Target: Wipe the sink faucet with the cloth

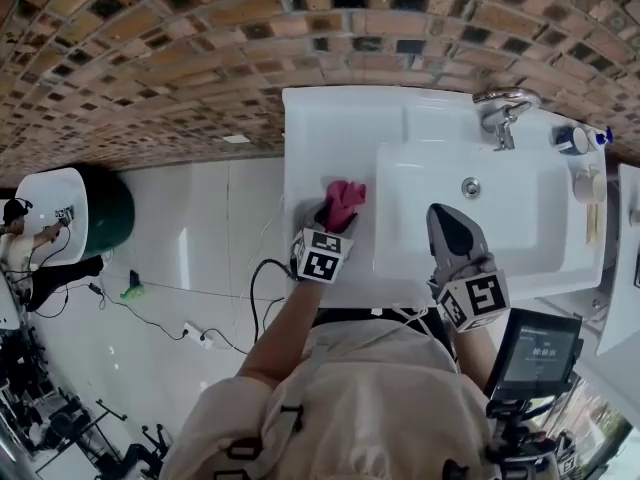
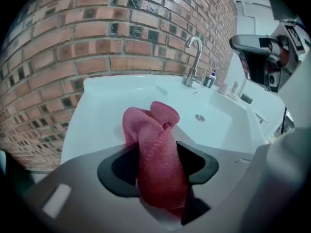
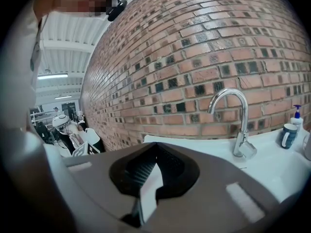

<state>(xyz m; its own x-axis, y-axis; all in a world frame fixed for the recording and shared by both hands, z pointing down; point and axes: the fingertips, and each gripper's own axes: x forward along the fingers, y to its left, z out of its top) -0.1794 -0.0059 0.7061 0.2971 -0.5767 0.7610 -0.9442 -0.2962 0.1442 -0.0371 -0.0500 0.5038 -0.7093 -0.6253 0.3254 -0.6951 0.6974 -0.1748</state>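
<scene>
Looked down on a white sink [image 1: 330, 128] set against a brick wall [image 1: 150, 48], with the basin right of centre in the head view. Found the faucet [image 1: 503, 108] at the upper right of that frame, standing on the rim behind the basin and well apart from both tools.

Saw the left gripper [image 1: 335, 216] at the centre of the frame, over the flat deck just left of the basin. Read its jaws in the left gripper view [image 2: 158, 154] as closed on the cloth [image 2: 150, 125]: a pink towelling bundle pinched into a column between the pads and flaring out beyond the tips. Could not tell whether the cloth [image 1: 345, 200] touched the deck below it. Noted the faucet [image 2: 194, 57] far off at the upper right of that view.

Saw the right gripper [image 1: 442, 216] right of centre, over the near side of the basin. Found its jaws [image 3: 154, 148] together at the tips in the right gripper view, with nothing between them. Noted the faucet [image 3: 233, 115] at the right of that frame, with a cup [image 3: 289, 136] and a pump bottle [image 3: 296, 114] beyond it at the far right edge.
</scene>
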